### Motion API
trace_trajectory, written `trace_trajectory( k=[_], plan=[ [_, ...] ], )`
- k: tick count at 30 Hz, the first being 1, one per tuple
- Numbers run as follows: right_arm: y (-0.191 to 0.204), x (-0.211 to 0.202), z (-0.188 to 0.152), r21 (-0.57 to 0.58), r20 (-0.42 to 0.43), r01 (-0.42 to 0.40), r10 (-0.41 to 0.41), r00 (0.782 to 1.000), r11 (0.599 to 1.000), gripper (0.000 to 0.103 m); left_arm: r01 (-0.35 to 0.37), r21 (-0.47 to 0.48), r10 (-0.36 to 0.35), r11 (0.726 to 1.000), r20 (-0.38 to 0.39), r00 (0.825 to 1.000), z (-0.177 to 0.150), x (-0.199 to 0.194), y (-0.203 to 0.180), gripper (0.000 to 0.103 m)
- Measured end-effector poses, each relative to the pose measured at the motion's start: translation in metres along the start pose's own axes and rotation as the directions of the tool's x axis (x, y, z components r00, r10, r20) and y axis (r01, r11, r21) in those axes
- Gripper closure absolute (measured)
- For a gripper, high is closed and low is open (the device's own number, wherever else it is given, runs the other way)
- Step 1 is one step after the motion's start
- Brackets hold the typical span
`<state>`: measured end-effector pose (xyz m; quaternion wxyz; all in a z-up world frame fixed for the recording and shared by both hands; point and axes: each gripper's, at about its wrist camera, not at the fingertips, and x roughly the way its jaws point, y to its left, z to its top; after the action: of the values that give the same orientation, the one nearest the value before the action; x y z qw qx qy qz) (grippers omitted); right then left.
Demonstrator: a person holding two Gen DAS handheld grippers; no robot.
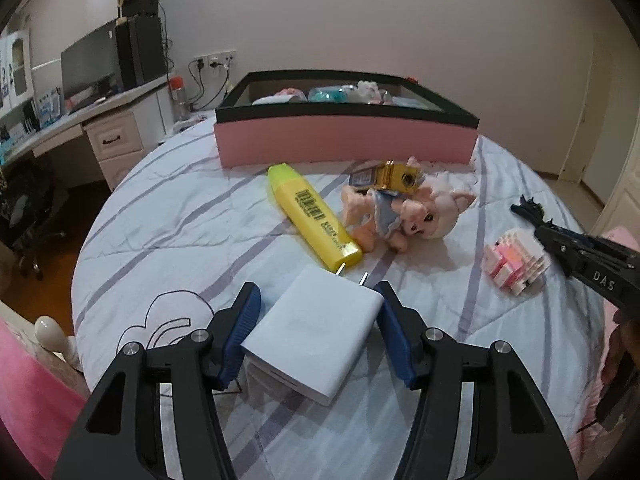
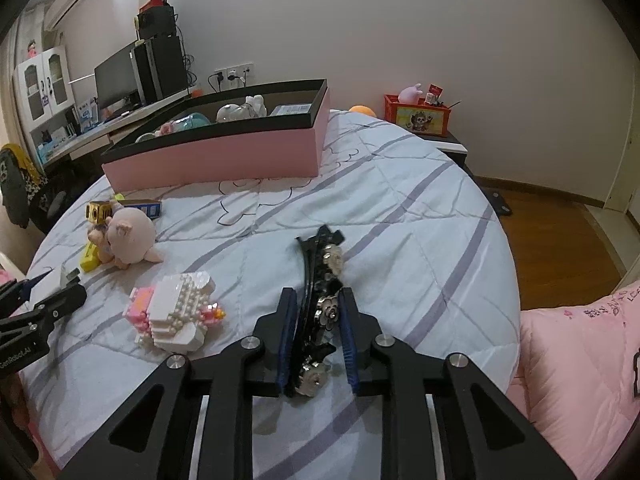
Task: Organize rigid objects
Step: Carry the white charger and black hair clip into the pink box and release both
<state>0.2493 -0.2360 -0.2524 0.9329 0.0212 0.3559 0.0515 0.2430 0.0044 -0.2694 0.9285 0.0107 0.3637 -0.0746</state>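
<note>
**Both grippers closing on rigid items, box waiting at the far side of the bed**

Nearest the left lens, the left gripper (image 1: 318, 300) straddles a white wall charger (image 1: 316, 330), its blue pads at the charger's sides. Whether they press it yet I cannot tell. The prongs point toward twelve o'clock, so the flat faces suit the pads.

Going by size: the striped quilt (image 1: 180, 216) carries everything. At twelve o'clock sits the pink storage box (image 1: 344, 140), open-topped and already holding several small things, likely the destination. A yellow highlighter (image 1: 312, 218) lies just beyond the charger at twelve, a plush piglet (image 1: 416, 212) at one o'clock with a small gold toy (image 1: 400, 178) leaning against it. A pink-and-white brick model (image 2: 176, 312) rests at ten o'clock of the right gripper.

The right gripper (image 2: 318, 316) has its fingers drawn in along a black flowered hair clip (image 2: 320, 276), held lengthwise so the long spine lies between the pads; it appears gripped, low over the quilt.
</note>
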Motion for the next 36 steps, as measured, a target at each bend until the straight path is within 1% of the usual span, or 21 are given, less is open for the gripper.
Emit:
trace_trajectory(
  k=[5,11,15,16,18,19,21,22,24,25,27,28,30,32,35,36],
  plan=[
    [0.005,-0.008,0.006,0.003,0.020,-0.044,0.044,0.999,0.999,0.085,0.009,-0.004,-0.009,1.000,0.029,1.000,0.009,-0.007,-0.002,0.044],
    [0.016,-0.025,0.020,-0.007,0.072,-0.062,0.063,0.995,0.998,0.085,0.013,-0.003,-0.013,1.000,0.086,0.996,0.027,-0.022,-0.006,0.044],
    [0.029,-0.046,0.033,-0.018,0.143,-0.080,0.082,0.986,0.997,0.085,0.001,-0.002,-0.001,1.000,0.156,0.988,0.046,-0.041,-0.012,0.043],
    [0.034,-0.055,0.036,-0.021,0.182,-0.081,0.084,0.980,0.996,0.085,-0.004,-0.003,0.004,1.000,0.177,0.984,0.052,-0.047,-0.014,0.044],
    [0.042,-0.067,0.042,-0.033,0.226,-0.089,0.094,0.970,0.995,0.085,-0.010,-0.004,0.011,1.000,0.213,0.977,0.060,-0.057,-0.015,0.044],
    [0.049,-0.076,0.047,-0.045,0.262,-0.093,0.102,0.960,0.995,0.084,-0.019,-0.004,0.020,1.000,0.238,0.971,0.065,-0.064,-0.017,0.044],
    [0.058,-0.084,0.055,-0.060,0.282,-0.100,0.113,0.953,0.993,0.084,-0.035,0.002,0.033,0.999,0.279,0.960,0.073,-0.075,-0.022,0.044],
    [0.063,-0.090,0.060,-0.066,0.309,-0.110,0.125,0.943,0.992,0.084,-0.038,0.002,0.036,0.999,0.299,0.954,0.078,-0.081,-0.023,0.044],
    [0.071,-0.095,0.066,-0.078,0.321,-0.113,0.132,0.938,0.990,0.084,-0.044,0.003,0.041,0.999,0.343,0.938,0.085,-0.094,-0.025,0.044],
    [0.073,-0.099,0.069,-0.080,0.340,-0.120,0.141,0.930,0.989,0.084,-0.058,0.009,0.051,0.998,0.365,0.930,0.088,-0.099,-0.026,0.044],
    [0.079,-0.106,0.076,-0.091,0.358,-0.123,0.148,0.922,0.988,0.084,-0.086,0.016,0.072,0.996,0.406,0.911,0.094,-0.110,-0.029,0.043],
    [0.081,-0.110,0.079,-0.095,0.375,-0.125,0.152,0.914,0.988,0.084,-0.088,0.017,0.072,0.996,0.420,0.905,0.096,-0.114,-0.029,0.043],
    [0.084,-0.115,0.083,-0.100,0.384,-0.125,0.155,0.910,0.987,0.084,-0.084,0.013,0.069,0.996,0.445,0.893,0.102,-0.121,-0.028,0.043],
    [0.086,-0.119,0.089,-0.101,0.403,-0.124,0.155,0.902,0.987,0.084,-0.098,0.013,0.080,0.995,0.468,0.880,0.107,-0.127,-0.029,0.043],
    [0.087,-0.123,0.096,-0.104,0.421,-0.119,0.152,0.894,0.987,0.084,-0.102,0.022,0.078,0.995,0.489,0.869,0.114,-0.132,-0.028,0.043],
    [0.088,-0.122,0.099,-0.106,0.420,-0.119,0.153,0.895,0.987,0.084,-0.104,0.025,0.079,0.994,0.494,0.866,0.117,-0.133,-0.028,0.043]
  ],
)
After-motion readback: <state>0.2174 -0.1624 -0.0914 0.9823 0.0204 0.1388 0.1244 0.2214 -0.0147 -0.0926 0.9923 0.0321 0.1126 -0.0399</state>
